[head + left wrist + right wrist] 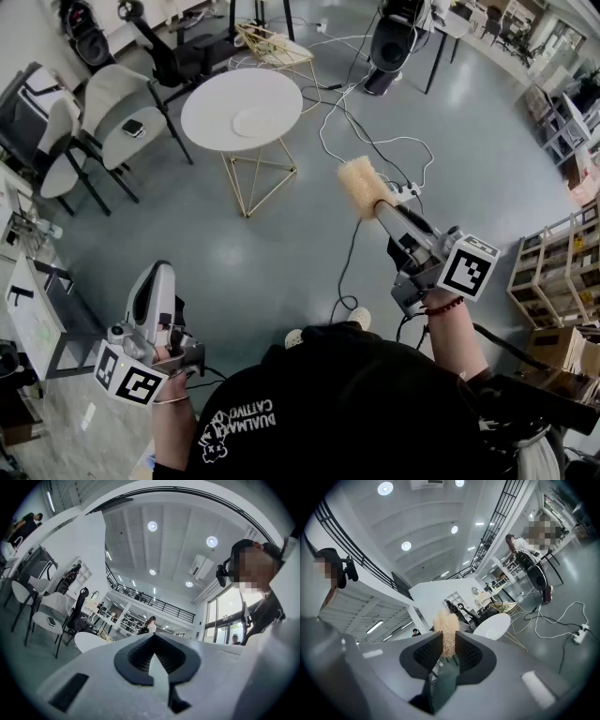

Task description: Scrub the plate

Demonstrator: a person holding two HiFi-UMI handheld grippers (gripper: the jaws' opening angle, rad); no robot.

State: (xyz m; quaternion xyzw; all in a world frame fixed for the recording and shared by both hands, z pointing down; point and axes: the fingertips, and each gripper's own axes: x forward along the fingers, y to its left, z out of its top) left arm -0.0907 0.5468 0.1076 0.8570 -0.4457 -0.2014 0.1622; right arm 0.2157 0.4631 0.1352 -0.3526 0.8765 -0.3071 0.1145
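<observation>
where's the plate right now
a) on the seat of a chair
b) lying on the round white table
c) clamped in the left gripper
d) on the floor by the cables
b: the plate lies flat on the round white table, well ahead of both grippers, while the right gripper is shut on the sponge.

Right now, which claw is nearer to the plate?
Right. The right claw, gripping the sponge, is extended toward the plate; the left claw is back near the person.
</observation>
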